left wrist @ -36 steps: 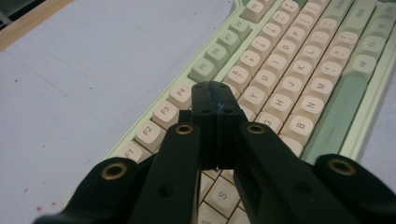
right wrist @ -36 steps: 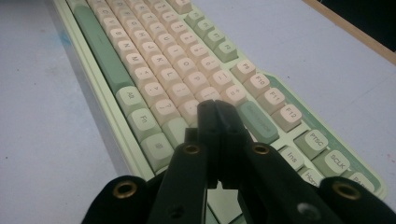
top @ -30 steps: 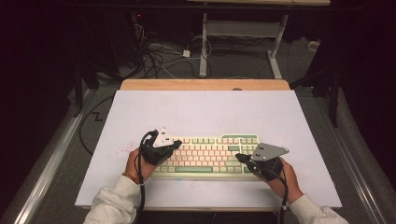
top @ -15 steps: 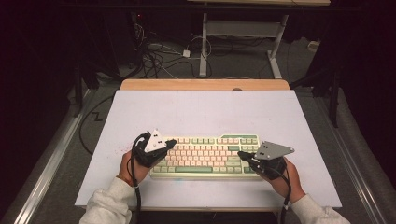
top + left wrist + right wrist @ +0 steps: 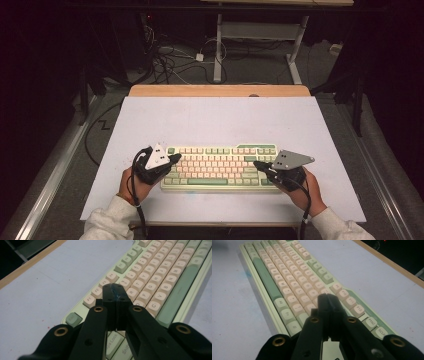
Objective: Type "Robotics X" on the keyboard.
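Observation:
A pale green keyboard (image 5: 220, 167) with cream and green keys lies near the front of the white table top (image 5: 215, 120). My left gripper (image 5: 175, 159) hovers at its left end, jaws shut with nothing between them. In the left gripper view the shut tips (image 5: 115, 290) sit over the upper-left keys of the keyboard (image 5: 160, 277). My right gripper (image 5: 258, 164) is at the keyboard's right end, also shut and empty. Seen from the right gripper view, its tips (image 5: 327, 299) hang above the right-hand keys of the keyboard (image 5: 287, 277).
The white top rests on a wooden table whose far edge (image 5: 220, 90) shows behind it. Cables (image 5: 170, 60) and desk legs (image 5: 218, 50) lie on the dark floor beyond. A metal rail (image 5: 45, 170) runs along the left side.
My left hand and gripper have slid left, from over the keyboard's left keys to its left end. The right gripper has stayed in place.

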Tool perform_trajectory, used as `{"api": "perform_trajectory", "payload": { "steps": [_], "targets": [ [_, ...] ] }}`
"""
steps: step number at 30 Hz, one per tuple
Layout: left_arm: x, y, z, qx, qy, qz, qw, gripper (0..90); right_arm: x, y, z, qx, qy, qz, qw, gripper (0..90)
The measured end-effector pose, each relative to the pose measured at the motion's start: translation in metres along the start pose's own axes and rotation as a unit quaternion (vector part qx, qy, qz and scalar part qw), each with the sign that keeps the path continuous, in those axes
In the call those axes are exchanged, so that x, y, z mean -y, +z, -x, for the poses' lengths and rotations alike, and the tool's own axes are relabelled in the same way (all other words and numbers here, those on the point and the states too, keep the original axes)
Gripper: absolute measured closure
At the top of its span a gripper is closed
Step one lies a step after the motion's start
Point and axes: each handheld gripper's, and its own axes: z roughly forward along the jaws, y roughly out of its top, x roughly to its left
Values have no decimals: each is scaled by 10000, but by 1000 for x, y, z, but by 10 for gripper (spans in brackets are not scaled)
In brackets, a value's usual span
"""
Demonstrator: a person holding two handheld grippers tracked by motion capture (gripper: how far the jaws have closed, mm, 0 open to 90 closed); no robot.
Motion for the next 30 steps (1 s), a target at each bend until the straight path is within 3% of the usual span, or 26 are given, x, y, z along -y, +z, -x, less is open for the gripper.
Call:
{"api": "perform_trajectory", "payload": {
  "steps": [16, 30],
  "targets": [
    [21, -15, 7, -64, -55, -84, 9999, 872, -3, 5, -4, -70, -58, -46, 9999, 900],
    [37, -24, 6, -131, -156, -70, 9998, 872, -16, 32, -7, -191, -184, -210, 9994, 900]
  ]
}}
